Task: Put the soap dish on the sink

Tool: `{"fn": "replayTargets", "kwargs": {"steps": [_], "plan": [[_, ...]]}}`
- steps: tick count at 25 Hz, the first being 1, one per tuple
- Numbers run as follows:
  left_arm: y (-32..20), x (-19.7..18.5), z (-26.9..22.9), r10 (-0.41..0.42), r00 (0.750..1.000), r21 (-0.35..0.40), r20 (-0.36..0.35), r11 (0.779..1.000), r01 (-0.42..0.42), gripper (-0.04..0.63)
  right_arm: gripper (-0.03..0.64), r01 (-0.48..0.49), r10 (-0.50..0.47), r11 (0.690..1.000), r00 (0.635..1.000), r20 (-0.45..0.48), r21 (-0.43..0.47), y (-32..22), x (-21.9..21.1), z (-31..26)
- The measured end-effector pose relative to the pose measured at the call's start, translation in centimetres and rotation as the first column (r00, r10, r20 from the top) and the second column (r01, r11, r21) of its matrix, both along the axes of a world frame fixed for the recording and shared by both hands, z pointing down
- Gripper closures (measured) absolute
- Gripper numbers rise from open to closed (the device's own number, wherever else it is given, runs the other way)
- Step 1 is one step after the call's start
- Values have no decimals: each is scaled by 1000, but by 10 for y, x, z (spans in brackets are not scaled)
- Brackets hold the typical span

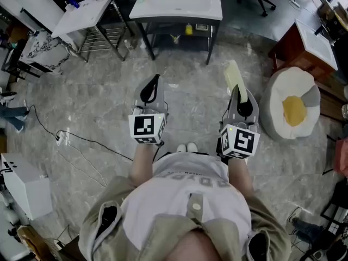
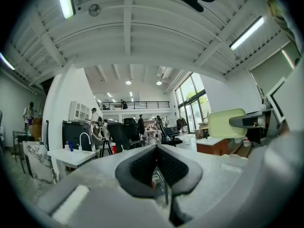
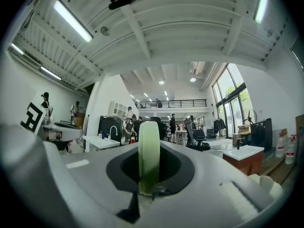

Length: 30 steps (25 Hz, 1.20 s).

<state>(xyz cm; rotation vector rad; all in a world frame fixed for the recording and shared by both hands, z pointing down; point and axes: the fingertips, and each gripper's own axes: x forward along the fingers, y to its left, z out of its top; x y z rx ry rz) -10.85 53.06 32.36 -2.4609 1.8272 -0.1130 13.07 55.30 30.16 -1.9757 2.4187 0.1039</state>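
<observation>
Head view: person is standing on the marble floor (image 1: 103, 110), pointing both grippers level ahead. Left gripper (image 1: 153, 89) is showing nothing in its tip. Right gripper (image 1: 240, 98) is carrying the pale green soap dish (image 1: 235, 78), well apart from the white sink (image 1: 148, 7) across the floor. Left gripper view: jaws are pressing together, empty; dish is showing off to the right. Right gripper view: jaws are pinching the dish, which is standing on edge between them.

Bright even daylight, ceiling strip lights (image 3: 73, 27), fisheye-warped edges
</observation>
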Motion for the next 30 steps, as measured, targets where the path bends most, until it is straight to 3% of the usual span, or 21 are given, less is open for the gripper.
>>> {"fn": "replayTargets", "kwargs": {"steps": [6,11,14,16,30], "plan": [[-6,-1,0,-9,1000,-7,-27,1000,9,588,603,24,-24,1000,988,151,-2,-5,9,-2],[-14,4,4,3,999,-26,-46,1000,-4,494,603,26,-28,1000,980,199,10,-12,16,-5],[-19,10,7,19,998,-37,-54,999,-21,397,603,28,-29,1000,978,208,8,-16,19,-4],[-23,13,8,27,998,-44,-50,999,-30,367,603,30,-31,1000,978,208,9,-19,20,-3],[-58,24,17,19,999,-59,-29,998,-20,333,603,86,-81,996,977,197,-14,-66,22,11]]}}
